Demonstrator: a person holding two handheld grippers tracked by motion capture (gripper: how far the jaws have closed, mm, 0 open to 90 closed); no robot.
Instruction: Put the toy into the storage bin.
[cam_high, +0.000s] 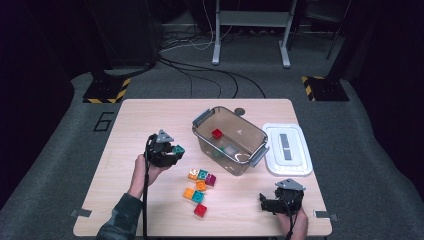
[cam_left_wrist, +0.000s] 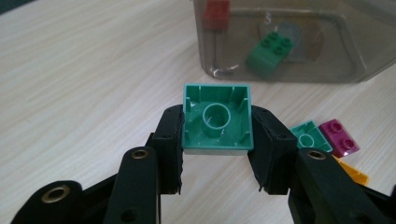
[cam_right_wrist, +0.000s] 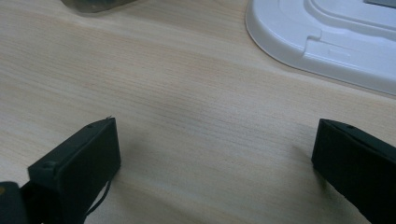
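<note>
The left gripper (cam_left_wrist: 217, 140) clamps a teal brick (cam_left_wrist: 217, 119) hollow side up, apparently bound for the clear bin (cam_high: 260, 150), while the right gripper (cam_right_wrist: 212, 158) rests wide open and empty near the table's (cam_high: 125, 130) near right corner.

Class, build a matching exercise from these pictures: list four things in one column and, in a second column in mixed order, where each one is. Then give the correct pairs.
Things:
1. teal square plastic brick
2. red plastic brick
3. white plastic lid
4. dark green plastic brick

Places:
A. flat on the table, right of the box
B. clamped between the left gripper fingers
C. inside the clear plastic box, nearer its far side
D. inside the box, on its floor near a grey piece

Pairs: 1-B, 2-C, 3-A, 4-D
</note>
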